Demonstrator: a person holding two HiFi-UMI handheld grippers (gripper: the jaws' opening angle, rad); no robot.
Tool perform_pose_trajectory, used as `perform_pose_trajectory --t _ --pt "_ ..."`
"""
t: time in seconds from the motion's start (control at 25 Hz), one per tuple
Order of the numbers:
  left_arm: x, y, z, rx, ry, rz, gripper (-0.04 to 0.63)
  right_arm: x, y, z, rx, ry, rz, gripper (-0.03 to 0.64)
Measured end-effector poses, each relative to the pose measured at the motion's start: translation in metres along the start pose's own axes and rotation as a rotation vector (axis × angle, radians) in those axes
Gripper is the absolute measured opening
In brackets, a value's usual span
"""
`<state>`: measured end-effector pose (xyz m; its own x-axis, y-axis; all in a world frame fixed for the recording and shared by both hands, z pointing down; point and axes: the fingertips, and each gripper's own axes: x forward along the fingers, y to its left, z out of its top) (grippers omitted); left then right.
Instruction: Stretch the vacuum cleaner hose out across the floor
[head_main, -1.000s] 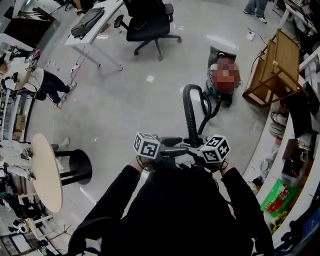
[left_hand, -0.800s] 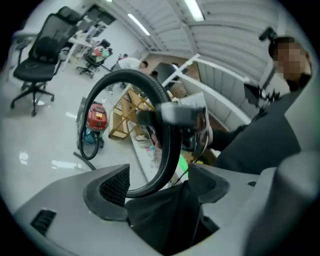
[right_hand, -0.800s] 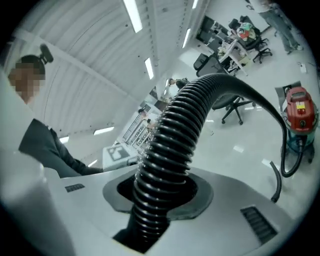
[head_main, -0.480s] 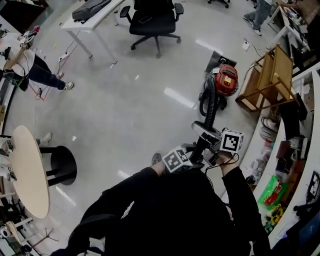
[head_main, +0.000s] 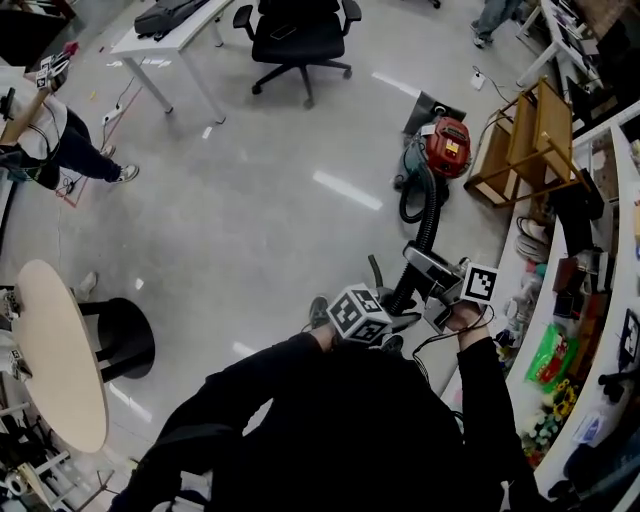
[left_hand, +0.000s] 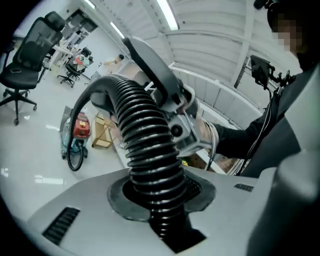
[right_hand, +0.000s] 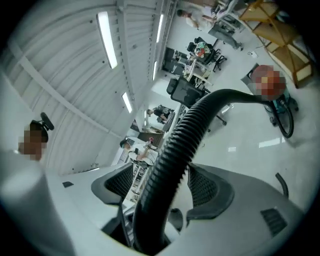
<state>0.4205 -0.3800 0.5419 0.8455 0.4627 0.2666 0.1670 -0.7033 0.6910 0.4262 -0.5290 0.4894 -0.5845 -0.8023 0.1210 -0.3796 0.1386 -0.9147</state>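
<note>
A red vacuum cleaner (head_main: 445, 143) stands on the floor by a wooden rack. Its black ribbed hose (head_main: 426, 218) loops beside it and runs back to my hands. My left gripper (head_main: 393, 312) has just been closing, and its pads now press on the hose (left_hand: 145, 140) at the near end, so my left gripper (left_hand: 157, 196) is shut on it. Further along the hose, my right gripper (head_main: 417, 258) has just been opening. In the right gripper view the hose (right_hand: 185, 135) passes between the jaws of my right gripper (right_hand: 162, 192) with gaps at both pads.
A wooden rack (head_main: 530, 140) and a cluttered counter (head_main: 600, 250) line the right side. A black office chair (head_main: 298, 35) and a white table (head_main: 165, 40) stand at the back, a round table (head_main: 55, 350) at the left. A person (head_main: 50, 145) crouches far left.
My hands have shifted right and now sit one behind the other on the hose. The hose arched high between them before; now it runs straighter toward the vacuum.
</note>
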Motion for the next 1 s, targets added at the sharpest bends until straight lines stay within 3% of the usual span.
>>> perform_pose_trajectory --t 0.16,0.28,0.52,0.6,0.68,0.72,0.76,0.8,1.0 --pt "0.001 -0.003 0.003 -0.051 -0.049 0.069 0.13 -0.075 -0.004 -0.06 0.04 -0.04 0.011 0.327" --pt "0.015 -0.011 0.001 -0.076 -0.063 0.138 0.132 -0.119 0.005 -0.117 -0.021 0.005 0.064 0.328" --pt "0.04 -0.064 0.018 -0.285 -0.242 0.149 0.135 -0.166 0.004 -0.24 -0.493 0.36 0.037 0.328" --pt "0.044 -0.085 0.021 -0.328 -0.292 0.13 0.137 -0.171 -0.003 -0.273 -0.649 0.452 0.014 0.328" --pt "0.044 -0.104 0.02 -0.344 -0.324 0.122 0.137 -0.174 0.004 -0.297 -0.738 0.501 0.034 0.323" --pt "0.042 -0.11 0.019 -0.348 -0.342 0.128 0.137 -0.175 0.013 -0.305 -0.755 0.511 0.061 0.288" --pt "0.037 -0.112 0.018 -0.359 -0.368 0.137 0.137 -0.177 0.022 -0.311 -0.761 0.518 0.091 0.188" --pt "0.03 -0.113 0.017 -0.384 -0.404 0.139 0.137 -0.179 0.031 -0.316 -0.755 0.523 0.114 0.149" --pt "-0.013 -0.119 -0.003 -0.559 -0.584 0.079 0.138 -0.188 0.068 -0.342 -0.655 0.589 0.201 0.147"
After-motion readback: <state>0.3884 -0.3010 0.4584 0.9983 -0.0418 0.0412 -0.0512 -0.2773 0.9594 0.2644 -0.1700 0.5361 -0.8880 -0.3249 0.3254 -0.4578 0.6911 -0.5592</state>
